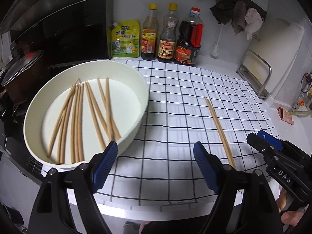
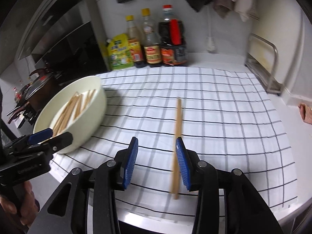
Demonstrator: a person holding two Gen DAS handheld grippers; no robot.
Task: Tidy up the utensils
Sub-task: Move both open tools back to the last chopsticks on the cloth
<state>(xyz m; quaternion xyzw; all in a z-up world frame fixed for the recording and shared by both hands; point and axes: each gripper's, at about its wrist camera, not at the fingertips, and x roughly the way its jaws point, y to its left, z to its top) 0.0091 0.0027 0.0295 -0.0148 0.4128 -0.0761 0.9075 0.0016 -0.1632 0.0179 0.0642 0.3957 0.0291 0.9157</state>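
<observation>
A white round basin (image 1: 136,74) (image 2: 97,89) sits at the left of a checked cloth (image 1: 175,105) and holds several wooden chopsticks (image 1: 78,117) (image 2: 74,105). A pair of chopsticks (image 1: 219,130) (image 2: 177,128) lies on the cloth to its right. My left gripper (image 1: 156,146) is open and empty just in front of the basin's near rim; in the right wrist view the left gripper (image 2: 50,134) shows beside the basin. My right gripper (image 2: 156,140) stands open over the near end of the lying pair, which runs along its right pad (image 2: 183,161) without being pinched.
A yellow seasoning pouch (image 1: 125,39) and three sauce bottles (image 1: 167,37) line the back wall. A lidded pot (image 1: 21,68) stands on the dark stove at left. A metal rack with a cutting board (image 1: 257,70) is at right. The counter's front edge runs just below the grippers.
</observation>
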